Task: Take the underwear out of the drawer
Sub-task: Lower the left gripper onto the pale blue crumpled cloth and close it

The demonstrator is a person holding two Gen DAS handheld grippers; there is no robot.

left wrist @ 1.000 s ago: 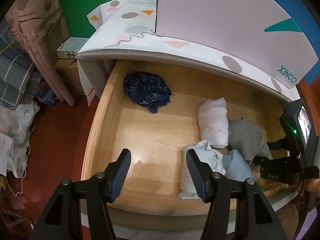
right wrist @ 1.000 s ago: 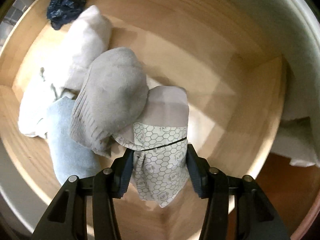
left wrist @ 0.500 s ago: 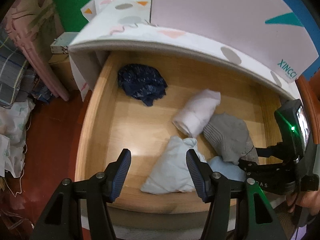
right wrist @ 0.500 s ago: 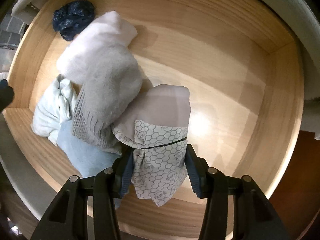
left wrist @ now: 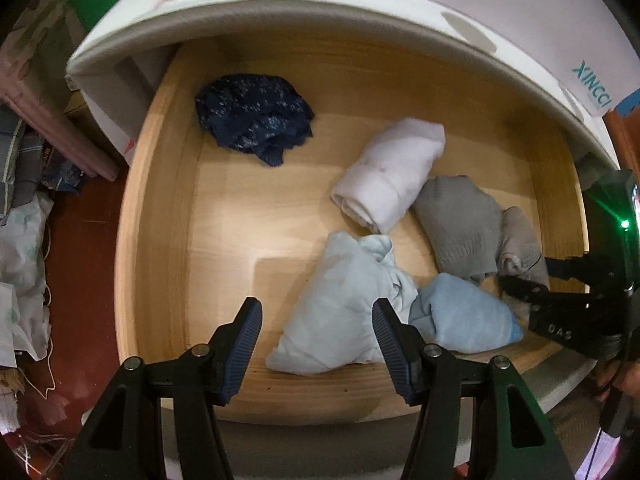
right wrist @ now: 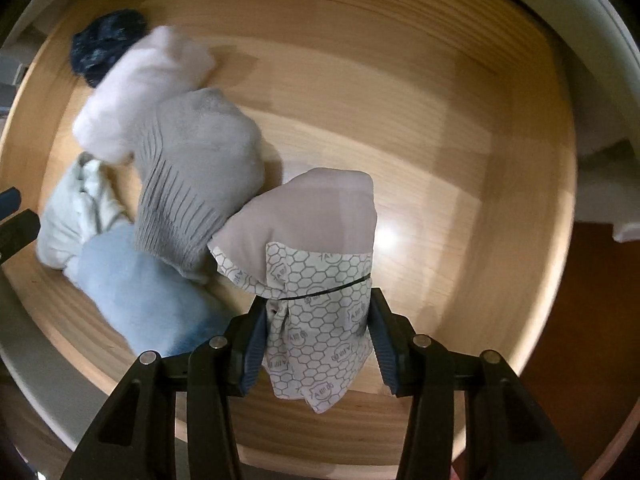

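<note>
The open wooden drawer (left wrist: 160, 240) holds several folded garments. My right gripper (right wrist: 318, 340) is shut on grey underwear with a honeycomb-print band (right wrist: 316, 320), lifted slightly off the drawer floor (right wrist: 440, 140). It shows in the left wrist view (left wrist: 524, 280) at the drawer's right side, with the underwear (left wrist: 520, 244) in it. My left gripper (left wrist: 316, 344) is open and empty over the front of the drawer, above a pale blue garment (left wrist: 344, 300).
In the drawer lie a dark blue patterned piece (left wrist: 252, 116), a white roll (left wrist: 392, 172), a grey knit piece (left wrist: 460, 220) and a light blue piece (left wrist: 460, 316). A white patterned mattress (left wrist: 320, 4) overhangs the back. Clothes (left wrist: 20, 260) lie on the floor at left.
My right gripper has lifted the honeycomb underwear up and toward the drawer's front. The white and grey pieces shifted left. My left gripper moved forward over the drawer.
</note>
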